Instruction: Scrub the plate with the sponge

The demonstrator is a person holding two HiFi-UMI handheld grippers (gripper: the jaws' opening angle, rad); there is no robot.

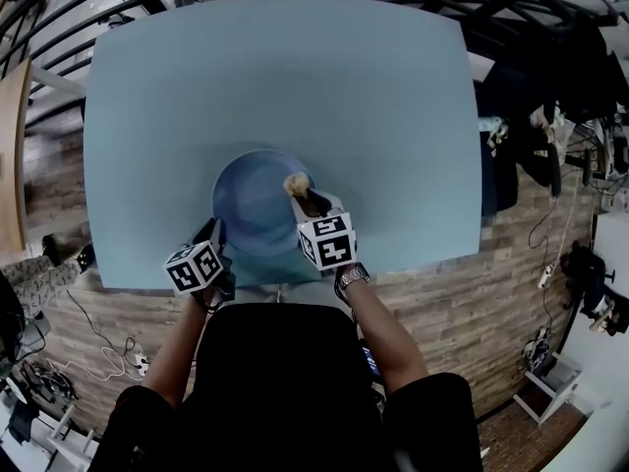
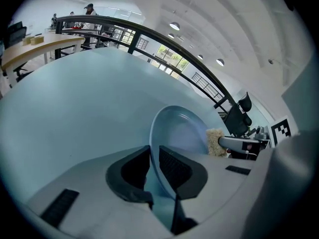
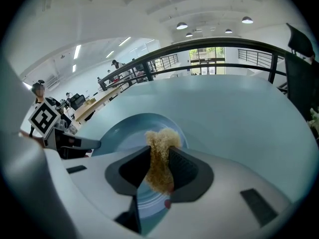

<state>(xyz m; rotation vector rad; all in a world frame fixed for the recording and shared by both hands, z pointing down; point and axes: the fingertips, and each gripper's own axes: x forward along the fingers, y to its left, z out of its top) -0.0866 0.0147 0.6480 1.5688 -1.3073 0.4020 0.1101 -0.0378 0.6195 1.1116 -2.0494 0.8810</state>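
My left gripper [image 1: 214, 234] pinches the rim of the blue plate [image 1: 251, 200] at 8 o'clock, and my right gripper [image 1: 311, 203] clamps the sponge [image 1: 297, 182] against it at 2 o'clock.

Head view: high, steeply down on pale blue rectangular counter [image 1: 285, 77]. Left, right gripper views: low, close, facing far side from near edge. All share round blue plate [image 1: 251, 200].
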